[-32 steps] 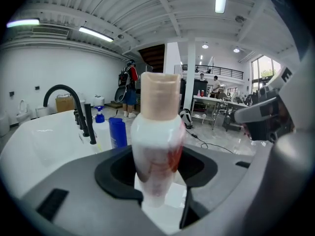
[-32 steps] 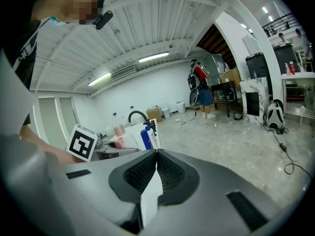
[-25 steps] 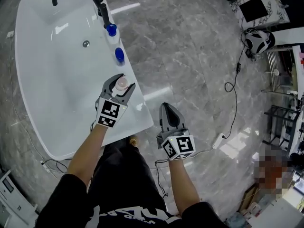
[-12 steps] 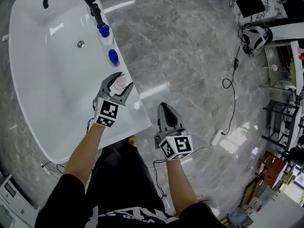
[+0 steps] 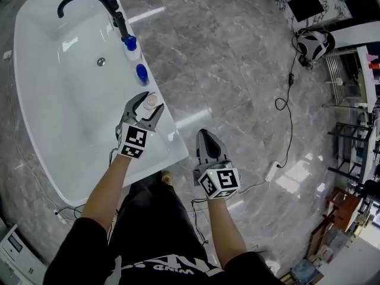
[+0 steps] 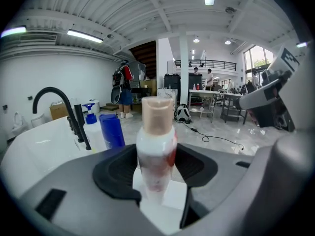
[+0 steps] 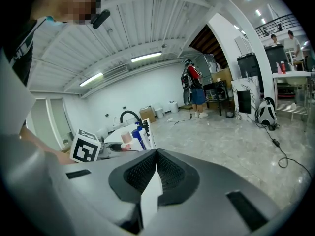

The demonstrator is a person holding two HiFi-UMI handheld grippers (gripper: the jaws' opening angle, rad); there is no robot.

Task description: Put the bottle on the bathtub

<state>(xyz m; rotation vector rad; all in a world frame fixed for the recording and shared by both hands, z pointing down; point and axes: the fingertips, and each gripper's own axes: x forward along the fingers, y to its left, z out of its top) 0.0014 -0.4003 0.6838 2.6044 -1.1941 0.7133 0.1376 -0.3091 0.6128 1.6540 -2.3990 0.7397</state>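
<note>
The left gripper [image 5: 150, 102] holds its jaws apart on either side of the bottle [image 6: 156, 151]. The bottle stands upright on the bathtub [image 5: 59, 129] rim, at 6 o'clock from a blue bottle [image 5: 141, 72], and its reddish label is unreadable. The right gripper [image 5: 205, 133], at 4 o'clock, has its jaws together.

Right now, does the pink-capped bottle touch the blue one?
Apart. Head view shows bare tub rim between the pink-capped bottle and the blue bottle.
</note>
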